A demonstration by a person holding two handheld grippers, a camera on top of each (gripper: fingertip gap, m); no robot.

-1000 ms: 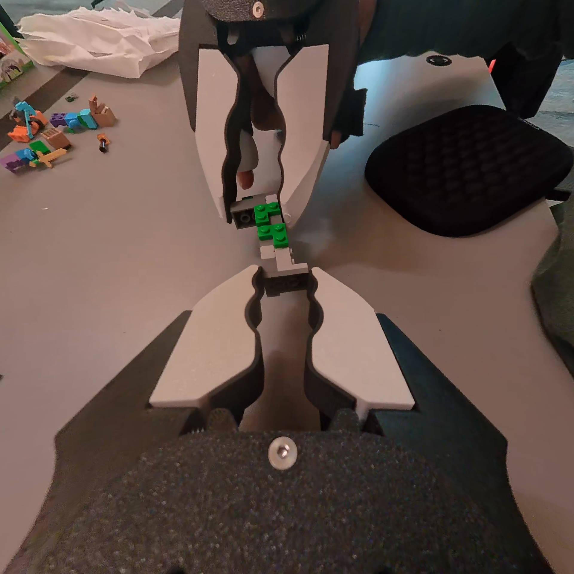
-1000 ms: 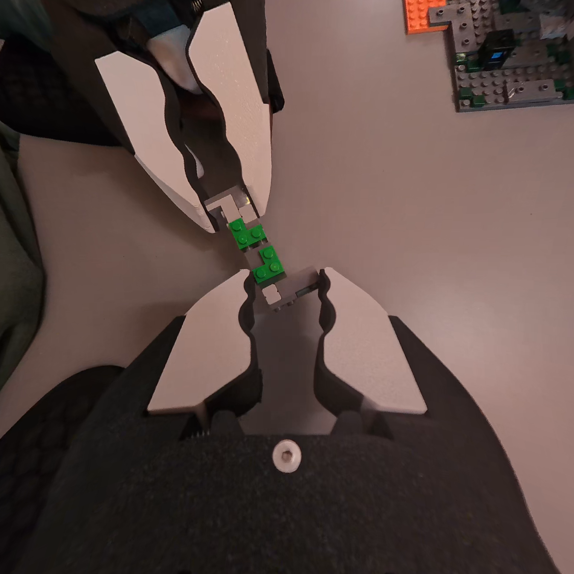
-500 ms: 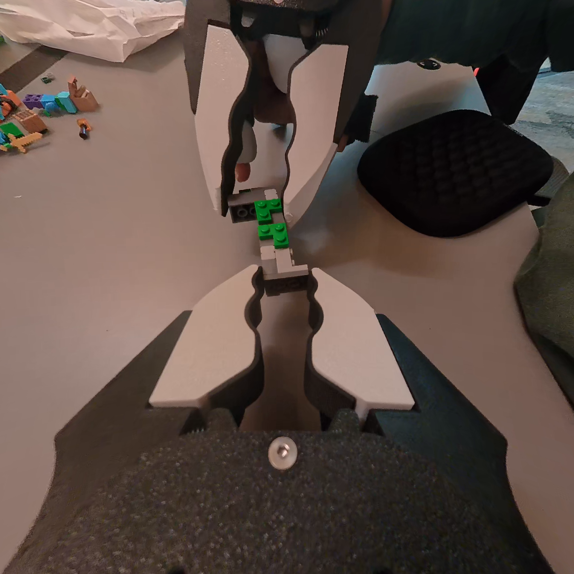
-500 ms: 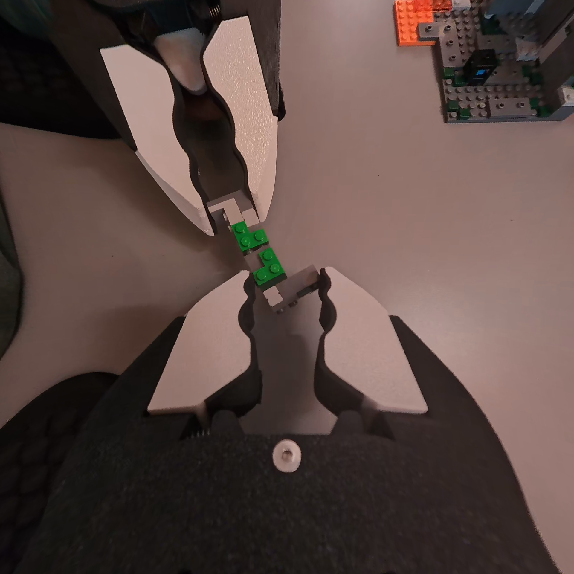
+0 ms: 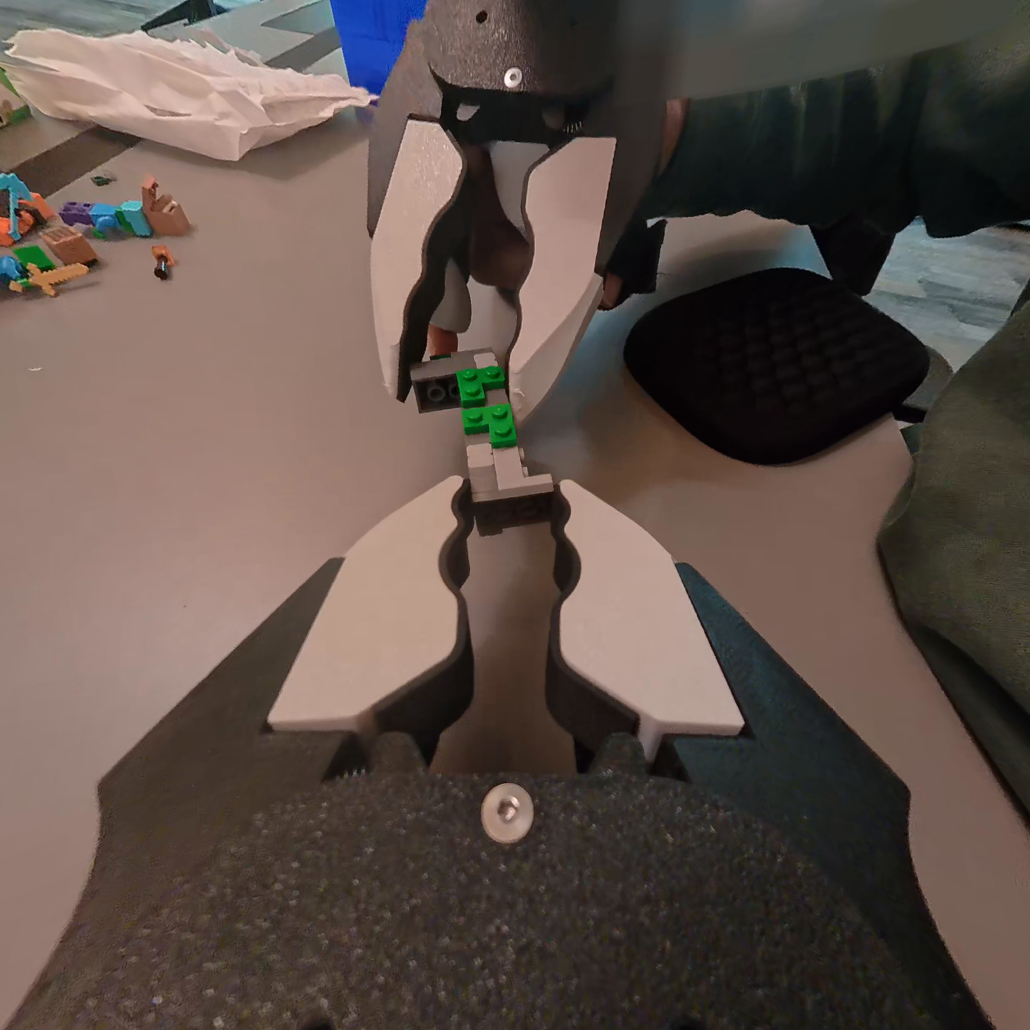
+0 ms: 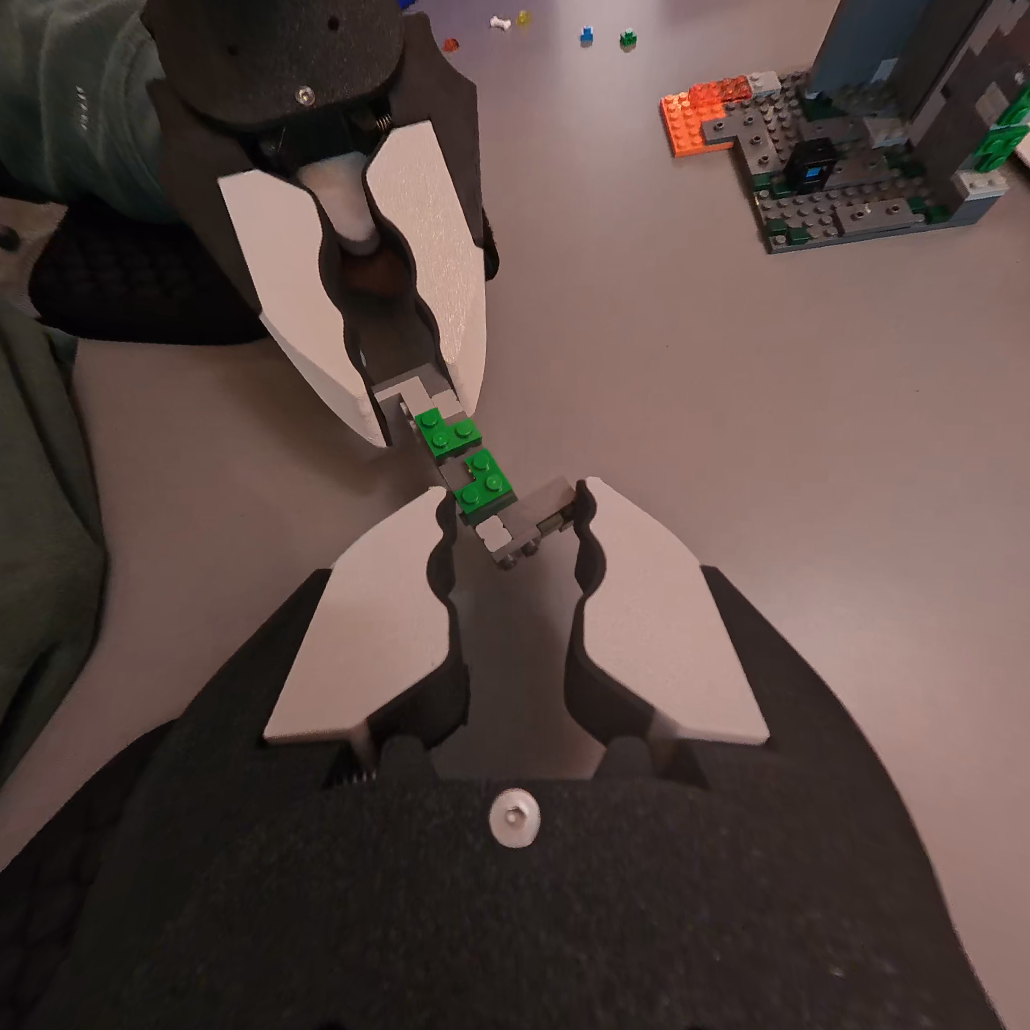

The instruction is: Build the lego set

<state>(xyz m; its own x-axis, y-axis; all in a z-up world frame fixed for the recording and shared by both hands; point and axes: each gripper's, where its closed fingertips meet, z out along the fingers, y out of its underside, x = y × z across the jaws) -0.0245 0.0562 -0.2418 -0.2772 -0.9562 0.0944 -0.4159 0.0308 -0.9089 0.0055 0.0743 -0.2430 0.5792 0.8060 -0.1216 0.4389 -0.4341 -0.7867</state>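
A small grey lego strip (image 5: 490,423) with two green corner pieces (image 5: 490,424) on top is held up over the grey desk (image 5: 223,423) between the two grippers. One end of it is pinched by the left gripper (image 5: 510,493), whose fingers are closed on the dark grey end block. The other end is pinched by the right gripper (image 6: 513,493), which is closed on the grey end there. Farther off, a black padded cushion (image 5: 775,362) is seen on the desk. A pile of loose coloured bricks (image 5: 72,234) and a crumpled white paper bag (image 5: 167,95) are seen at the far left. In the right wrist view, a half-built grey and orange lego model (image 6: 847,161) is seen farther back.
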